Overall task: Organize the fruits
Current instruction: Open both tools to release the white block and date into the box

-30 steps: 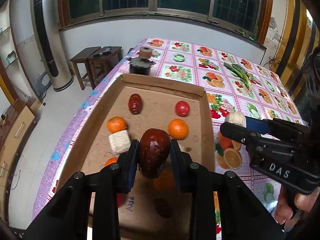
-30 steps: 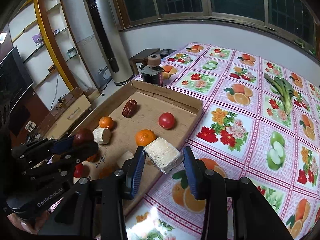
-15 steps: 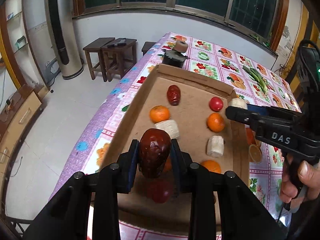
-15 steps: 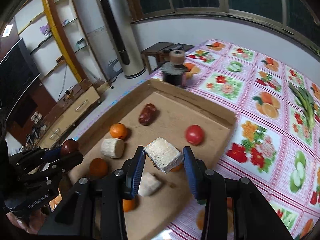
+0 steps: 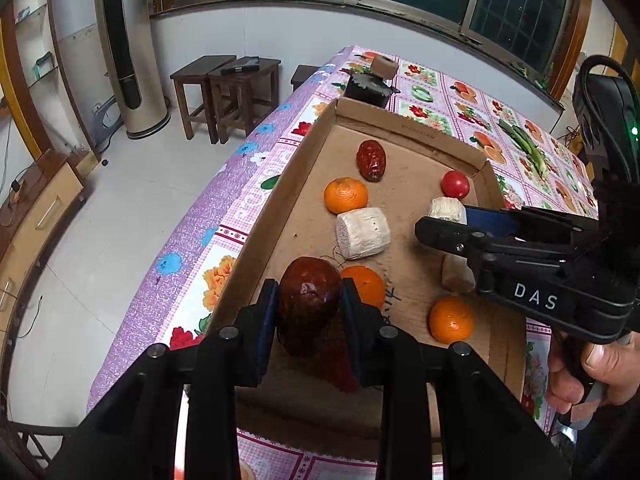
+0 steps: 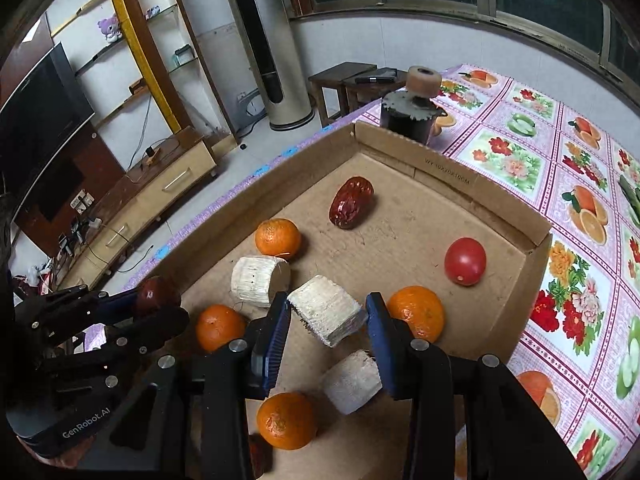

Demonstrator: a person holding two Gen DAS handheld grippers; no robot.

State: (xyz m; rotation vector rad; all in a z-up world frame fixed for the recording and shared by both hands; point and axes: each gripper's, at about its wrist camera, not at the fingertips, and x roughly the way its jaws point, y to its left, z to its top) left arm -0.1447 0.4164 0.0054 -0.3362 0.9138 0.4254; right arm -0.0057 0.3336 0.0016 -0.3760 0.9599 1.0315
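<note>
Over the cardboard tray [image 5: 408, 132] — near left — the left gripper [image 5: 308, 312] clamps a dark red date [image 5: 308, 300]; the right gripper [image 6: 326, 316] pinches a white sugarcane chunk [image 6: 326, 308] mid-tray.

The right gripper [image 6: 326, 316] pinches a pale sugarcane chunk [image 6: 326, 310] above the cardboard tray [image 6: 448, 178]. A red date [image 6: 352, 208] lies toward the tray's far wall and a tomato [image 6: 465, 261] near its right wall. Four oranges sit scattered, one [image 6: 278, 239] just beside another pale chunk [image 6: 260, 280]. At the left edge the left gripper [image 6: 160, 300] clamps what looks like a dark date [image 6: 154, 292].
</note>
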